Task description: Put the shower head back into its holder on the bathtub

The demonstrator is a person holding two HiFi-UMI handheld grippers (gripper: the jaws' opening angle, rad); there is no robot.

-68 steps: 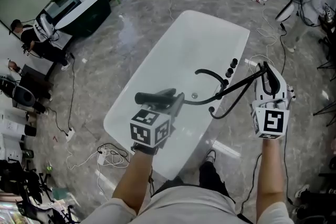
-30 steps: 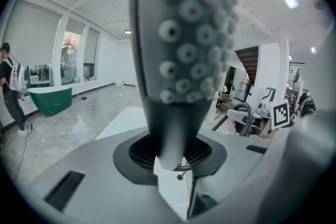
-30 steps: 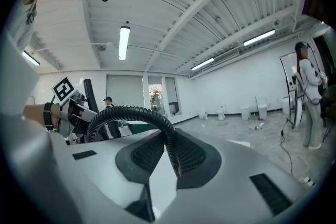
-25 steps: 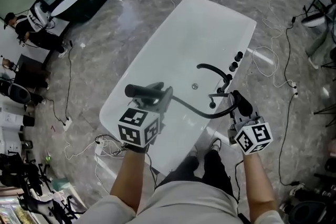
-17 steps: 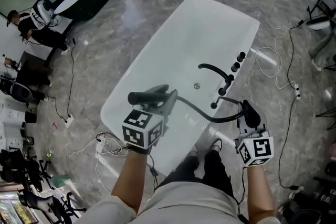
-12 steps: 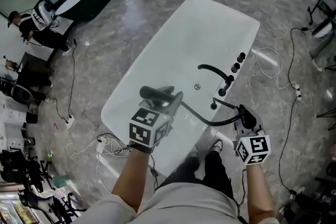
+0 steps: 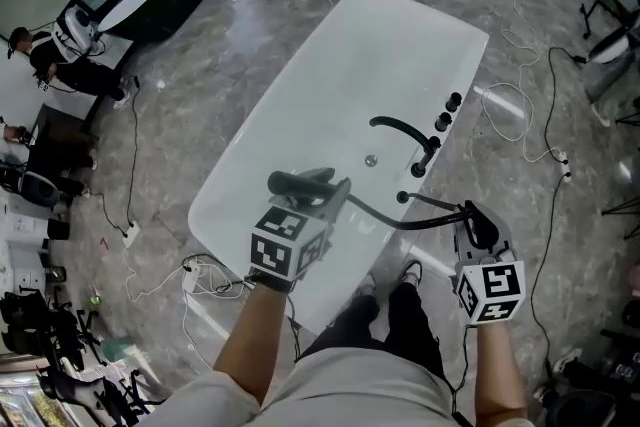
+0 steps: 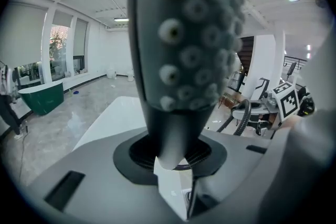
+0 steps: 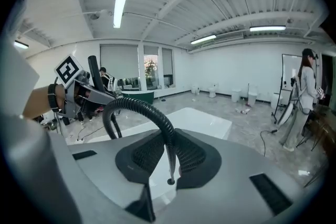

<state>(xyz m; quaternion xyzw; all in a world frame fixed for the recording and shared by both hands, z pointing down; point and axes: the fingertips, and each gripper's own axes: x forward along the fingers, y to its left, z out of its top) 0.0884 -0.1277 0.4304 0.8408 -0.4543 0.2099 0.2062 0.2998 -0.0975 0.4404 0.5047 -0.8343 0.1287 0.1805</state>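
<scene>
The white bathtub lies below me, with a black curved spout and black knobs on its right rim. A small black fitting stands on that rim nearer to me. My left gripper is shut on the black shower head, which hangs over the tub's near end and fills the left gripper view as a nozzle face. The ribbed black hose runs across to my right gripper, which is shut on the hose beside the tub's right rim.
Cables trail over the grey marble floor on both sides of the tub. A dark green tub stands at the far left, with a person near it. Another person and tripods stand at the right.
The right gripper has come down from high beside the tub towards me, drawing the hose with it. The left gripper has shifted a little right with the shower head.
</scene>
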